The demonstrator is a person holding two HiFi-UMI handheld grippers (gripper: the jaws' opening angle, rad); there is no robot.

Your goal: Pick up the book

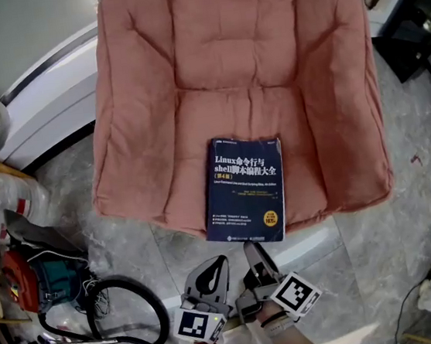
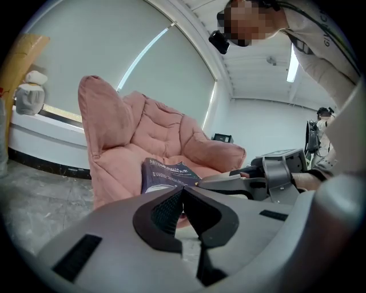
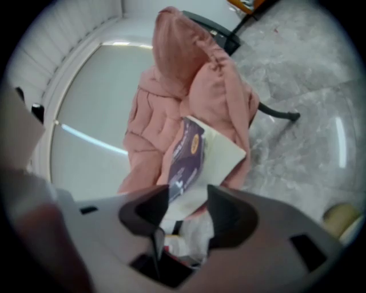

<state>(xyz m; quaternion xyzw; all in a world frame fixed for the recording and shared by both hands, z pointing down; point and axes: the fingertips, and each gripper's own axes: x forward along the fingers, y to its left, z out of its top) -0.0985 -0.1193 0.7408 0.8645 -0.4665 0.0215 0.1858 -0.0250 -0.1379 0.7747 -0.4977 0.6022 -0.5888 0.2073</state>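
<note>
The book lies flat at the front of a plump, quilted pink armchair, glossy dark-blue cover up, its near end jutting slightly past the soft cushion's rim. My left gripper has its ribbed black pads pressed together on nothing. My right gripper has its smooth grey jaws apart (the book's pale page block shows beyond the gap, untouched). Both hang over the marbled grey floor, just short of the chair.
</note>
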